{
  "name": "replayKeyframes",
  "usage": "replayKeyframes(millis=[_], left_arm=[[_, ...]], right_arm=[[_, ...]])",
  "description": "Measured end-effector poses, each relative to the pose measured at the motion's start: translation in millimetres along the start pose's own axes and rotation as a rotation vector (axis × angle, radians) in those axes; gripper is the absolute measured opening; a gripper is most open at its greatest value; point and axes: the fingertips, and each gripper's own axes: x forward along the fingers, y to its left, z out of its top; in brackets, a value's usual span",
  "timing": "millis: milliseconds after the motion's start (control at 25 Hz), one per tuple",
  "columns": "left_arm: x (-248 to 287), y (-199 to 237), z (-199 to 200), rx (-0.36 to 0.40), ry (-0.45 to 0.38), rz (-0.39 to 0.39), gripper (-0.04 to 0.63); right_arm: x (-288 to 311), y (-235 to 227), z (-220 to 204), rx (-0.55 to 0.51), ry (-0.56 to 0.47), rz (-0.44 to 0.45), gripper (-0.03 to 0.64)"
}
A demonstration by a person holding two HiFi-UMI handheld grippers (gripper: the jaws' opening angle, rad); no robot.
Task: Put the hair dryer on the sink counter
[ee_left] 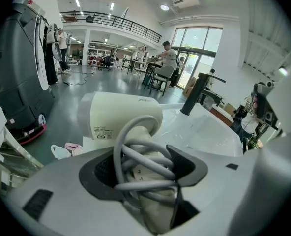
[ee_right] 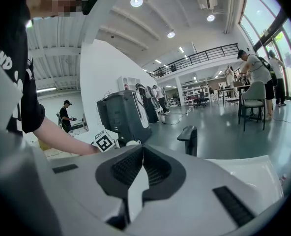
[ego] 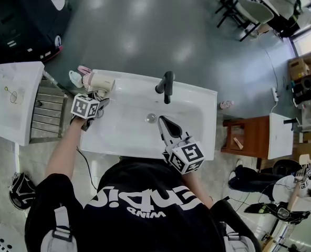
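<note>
Grey polished floor of a big open hall surrounds a white sink unit, and the person stands tight against its near edge, so both arms reach over the tabletop [ego: 198,103] without stretching. The left tool [ee_left: 146,167] is clamped on the handle of the cream hair dryer [ee_left: 120,116], its pads pressing on the grey cord [ee_left: 138,154] wound round that handle. This seems a sensible hold, since the coils are pinned with the handle and cannot trail or snag on the black faucet [ego: 166,86]. The dryer's barrel lies sideways over the rear left corner of the tabletop, beside the basin [ego: 125,124] and well apart from the faucet. That flat strip is probably chosen because the dryer could slide on the sloping bowl. Whether the barrel already bears on the surface cannot be told, as the tool hides its underside. The right tool [ee_right: 142,154] has its jaws closed together with nothing between them and hangs over the front of the basin, near the drain, kept clear of the work and likely idle. By my judgement the placing is nearly done; letting go will need the barrel settled flat so it does not roll off the corner.
</note>
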Motion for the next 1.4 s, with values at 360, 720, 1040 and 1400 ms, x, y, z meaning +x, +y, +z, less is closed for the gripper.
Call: replayKeyframes(millis=[360,720,1040,1400], left_arm=[[3.3,0.8,0.1,-0.008,0.024,-0.004,0.290],[3.3,2.7,-2.7,0.011,0.060,-0.005,0.291],[7.0,3.4,-1.3,0.017,0.056,0.029,0.293],[5.8,3.1,-1.8,0.041,0.048,0.067,0.291]], right_arm=[[1.8,-1.8,-2.3,0.009,0.002,-0.002,0.018],[3.6,0.6,-5.1,0.020,-0.004,-0.003,0.018],[1.1,-7.7,-7.7,0.038,-0.004,-0.007,0.018],[-1.9,-8.3,-7.4,0.045,-0.007,-0.009,0.018]])
